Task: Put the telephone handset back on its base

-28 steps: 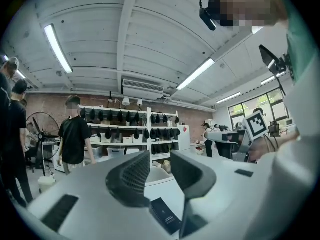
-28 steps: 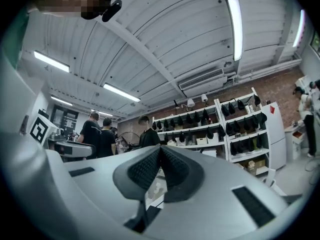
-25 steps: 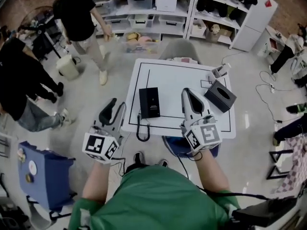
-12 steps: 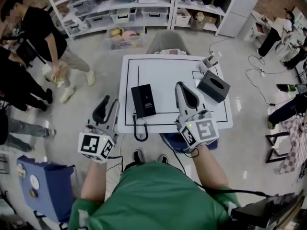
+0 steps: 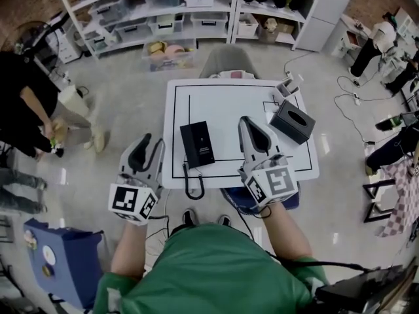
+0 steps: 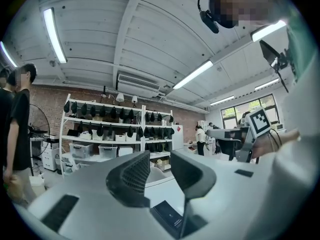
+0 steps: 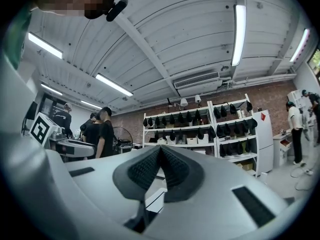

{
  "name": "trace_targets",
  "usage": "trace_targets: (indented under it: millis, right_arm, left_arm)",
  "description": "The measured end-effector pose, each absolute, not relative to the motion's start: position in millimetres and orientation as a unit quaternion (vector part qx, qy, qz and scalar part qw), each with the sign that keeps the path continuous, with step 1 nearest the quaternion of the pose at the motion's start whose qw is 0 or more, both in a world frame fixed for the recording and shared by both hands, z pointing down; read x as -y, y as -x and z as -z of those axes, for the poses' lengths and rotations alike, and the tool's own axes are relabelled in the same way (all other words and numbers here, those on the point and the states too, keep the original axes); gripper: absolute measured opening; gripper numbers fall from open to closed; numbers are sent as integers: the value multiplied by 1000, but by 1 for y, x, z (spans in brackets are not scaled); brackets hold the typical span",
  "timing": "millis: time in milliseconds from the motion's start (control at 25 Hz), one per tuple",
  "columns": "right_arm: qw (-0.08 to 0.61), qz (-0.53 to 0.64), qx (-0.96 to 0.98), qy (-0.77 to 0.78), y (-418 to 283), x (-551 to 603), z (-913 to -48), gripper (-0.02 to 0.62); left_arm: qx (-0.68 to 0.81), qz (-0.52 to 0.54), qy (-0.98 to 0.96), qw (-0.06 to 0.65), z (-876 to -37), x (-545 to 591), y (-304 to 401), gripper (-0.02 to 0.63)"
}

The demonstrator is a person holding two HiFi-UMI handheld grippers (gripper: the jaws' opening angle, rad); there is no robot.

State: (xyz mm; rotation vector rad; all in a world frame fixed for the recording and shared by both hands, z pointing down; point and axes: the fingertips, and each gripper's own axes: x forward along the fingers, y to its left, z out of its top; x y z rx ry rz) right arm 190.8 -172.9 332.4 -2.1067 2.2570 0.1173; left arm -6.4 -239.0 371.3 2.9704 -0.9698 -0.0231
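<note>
The black telephone base point(image 5: 198, 144) lies flat on the white table point(image 5: 229, 103), near its front left. Just in front of it, the slim black handset point(image 5: 188, 173) rests at the table's front edge, and its cord loops over that edge. My left gripper point(image 5: 140, 150) hangs off the table's left side, beside the handset; it is open and empty. In the left gripper view the base point(image 6: 170, 218) shows low between the parted jaws of the left gripper point(image 6: 159, 171). My right gripper point(image 5: 251, 129) hovers over the table to the right of the base, shut on nothing, and the right gripper point(image 7: 160, 156) shows its pads pressed together.
A dark tissue box point(image 5: 291, 121) stands at the table's right side, with a small white item point(image 5: 287, 87) behind it. A grey chair point(image 5: 228, 63) is at the far edge. Shelves point(image 5: 163, 12) line the back wall. A person point(image 5: 26, 110) stands at the left.
Both grippers have stayed almost where they were beside the phone. The person at the left has walked further left, and the head view has shifted slightly.
</note>
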Motion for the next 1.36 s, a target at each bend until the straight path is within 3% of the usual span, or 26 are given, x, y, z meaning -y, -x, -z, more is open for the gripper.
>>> trace_targets:
  millis: [1360]
  right_arm:
    - [11,-38,-762,646,-197,149,-341,23]
  left_arm:
    - [315,5,-949,27,-384,208,-26,140]
